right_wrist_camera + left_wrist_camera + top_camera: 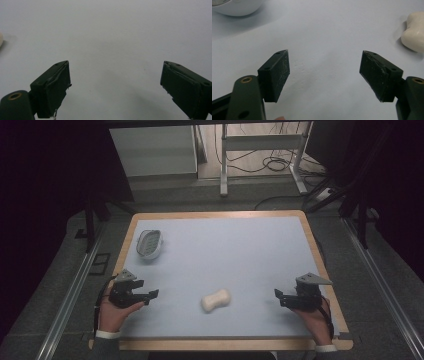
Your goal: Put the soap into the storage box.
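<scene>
A cream, bone-shaped soap bar (216,300) lies on the pale blue mat (240,250) near the front middle. An oval white soap dish (150,243) with a ribbed grey inset sits at the back left. My left gripper (151,297) rests at the front left, open and empty, pointing right toward the soap. In the left gripper view the gripper (324,52) has the soap (413,32) at the right edge and the dish (234,7) at the top left. My right gripper (278,298) is open and empty at the front right. In its own view the gripper (115,62) faces bare mat.
The mat lies on a wooden-rimmed table (215,214). Metal rails (70,295) run along the floor on both sides. Behind the table stand a white desk frame (260,142) and loose cables (277,165).
</scene>
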The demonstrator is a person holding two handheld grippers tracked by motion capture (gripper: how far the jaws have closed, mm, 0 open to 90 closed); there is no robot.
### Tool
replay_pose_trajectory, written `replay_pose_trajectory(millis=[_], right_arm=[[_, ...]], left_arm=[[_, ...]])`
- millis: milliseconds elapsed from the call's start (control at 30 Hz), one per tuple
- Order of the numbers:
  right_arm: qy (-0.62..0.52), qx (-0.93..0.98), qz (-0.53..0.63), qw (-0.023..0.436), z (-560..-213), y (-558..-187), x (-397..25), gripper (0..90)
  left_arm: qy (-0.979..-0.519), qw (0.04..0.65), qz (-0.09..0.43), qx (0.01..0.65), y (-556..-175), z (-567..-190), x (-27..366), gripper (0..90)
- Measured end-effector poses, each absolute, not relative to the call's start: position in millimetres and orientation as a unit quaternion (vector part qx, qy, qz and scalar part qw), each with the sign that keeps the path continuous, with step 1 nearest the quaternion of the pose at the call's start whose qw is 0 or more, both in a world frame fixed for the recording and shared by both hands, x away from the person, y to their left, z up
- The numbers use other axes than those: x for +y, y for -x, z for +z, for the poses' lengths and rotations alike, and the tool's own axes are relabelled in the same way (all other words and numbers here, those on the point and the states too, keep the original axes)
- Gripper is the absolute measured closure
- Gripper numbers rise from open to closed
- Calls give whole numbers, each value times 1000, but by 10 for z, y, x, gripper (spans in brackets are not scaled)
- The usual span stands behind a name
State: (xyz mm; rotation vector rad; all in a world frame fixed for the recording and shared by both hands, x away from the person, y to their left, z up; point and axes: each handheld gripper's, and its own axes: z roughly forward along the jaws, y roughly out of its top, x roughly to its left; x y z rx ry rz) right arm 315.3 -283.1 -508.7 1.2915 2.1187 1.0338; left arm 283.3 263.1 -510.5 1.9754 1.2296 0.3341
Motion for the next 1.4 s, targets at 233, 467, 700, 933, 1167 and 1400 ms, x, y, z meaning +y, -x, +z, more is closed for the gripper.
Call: replay_pose_trajectory(millis=[233,467,700,933,1167,1400], right_arm=[[-473,765,369,234,-5065,-3145,-2909,97],[-472,765,373,230,-5075,-3137,-2949,97],[-476,762,377,227,-5100,-3130,-3043,97],[-479,755,384,230,-5056,-3080,-3102,97],[-485,749,385,234,-5028,-3059,-3145,97],[-483,752,384,231,-5030,-3054,-3123,97]], left_arm=[[-776,380,131,487,-2838,-5126,2643,245],[-775,376,138,489,-2799,-5098,2576,249],[-777,377,139,484,-2784,-5050,2515,257],[-782,368,139,483,-2782,-5008,2456,252],[-792,362,145,469,-2770,-4877,2411,251],[-793,363,146,467,-2752,-4793,2416,247]])
